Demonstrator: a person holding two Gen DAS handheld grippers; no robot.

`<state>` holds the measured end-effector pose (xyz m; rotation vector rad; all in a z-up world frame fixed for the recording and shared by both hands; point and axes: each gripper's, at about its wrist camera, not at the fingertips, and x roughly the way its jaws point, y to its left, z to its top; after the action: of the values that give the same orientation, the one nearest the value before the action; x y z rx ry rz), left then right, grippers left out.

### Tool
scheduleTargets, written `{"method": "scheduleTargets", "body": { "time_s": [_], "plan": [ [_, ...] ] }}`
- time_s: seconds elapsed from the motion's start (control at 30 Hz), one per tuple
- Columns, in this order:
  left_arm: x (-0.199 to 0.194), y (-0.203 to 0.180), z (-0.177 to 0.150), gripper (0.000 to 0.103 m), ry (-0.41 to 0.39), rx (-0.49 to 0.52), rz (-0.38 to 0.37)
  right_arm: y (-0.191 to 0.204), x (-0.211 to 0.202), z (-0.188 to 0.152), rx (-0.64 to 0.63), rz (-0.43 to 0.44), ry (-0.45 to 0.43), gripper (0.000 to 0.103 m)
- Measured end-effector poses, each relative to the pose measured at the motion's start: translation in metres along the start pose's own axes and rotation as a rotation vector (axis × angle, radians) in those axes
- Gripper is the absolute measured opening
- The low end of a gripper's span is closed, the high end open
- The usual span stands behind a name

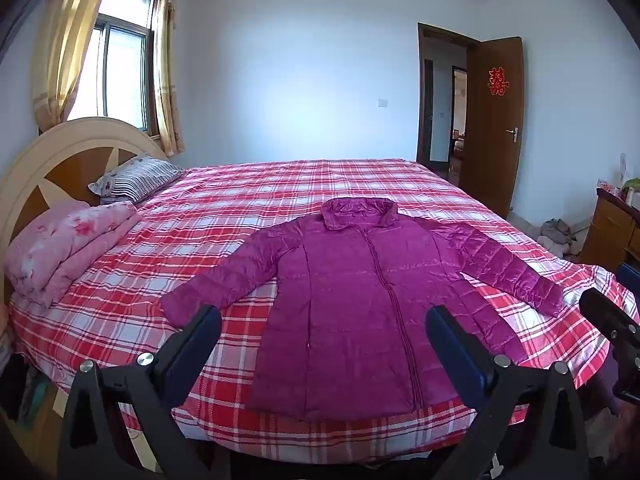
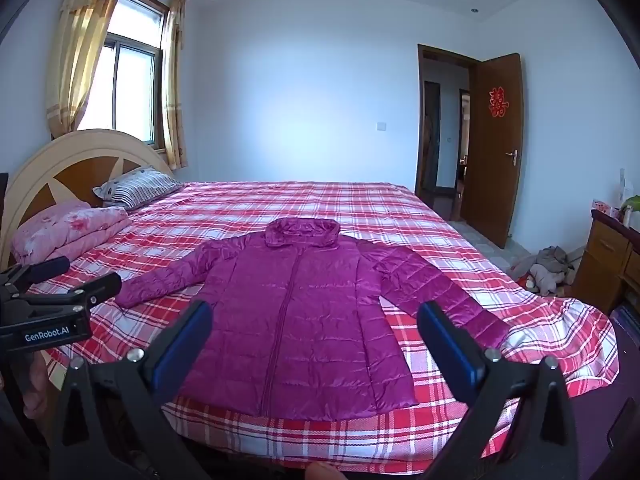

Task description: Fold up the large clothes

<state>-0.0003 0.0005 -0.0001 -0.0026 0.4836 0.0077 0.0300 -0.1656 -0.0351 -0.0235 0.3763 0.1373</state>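
Black left tongs (image 1: 323, 328) and right tongs (image 2: 315, 322) gape wide, holding nothing. Straight ahead lies the purple coat (image 1: 352, 312), flat on the bed (image 1: 248, 188), hem nearest, collar far. Each sleeve sits by its own tongs.

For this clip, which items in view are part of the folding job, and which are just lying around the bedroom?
Part of the job:
- purple puffer jacket, spread flat, zipped, sleeves out
- left gripper, open, above the bed's near edge
- right gripper, open, likewise
- plaid bed sheet, the work surface

Lying about:
- pink floral quilt, folded
- striped pillow
- clothes heap on the floor
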Motion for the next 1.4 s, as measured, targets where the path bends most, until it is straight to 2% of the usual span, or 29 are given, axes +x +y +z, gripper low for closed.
{"method": "scheduleTargets", "body": {
  "time_s": [0.3,1.4],
  "plan": [
    [0.003,-0.003,-0.006,0.102,0.006,0.002,0.020,-0.003,0.004,-0.004,0.008,0.001,0.020,0.103],
    [0.007,0.004,-0.002,0.102,0.020,-0.008,0.020,-0.005,0.014,-0.011,0.021,0.002,0.043,0.103]
  ]
}}
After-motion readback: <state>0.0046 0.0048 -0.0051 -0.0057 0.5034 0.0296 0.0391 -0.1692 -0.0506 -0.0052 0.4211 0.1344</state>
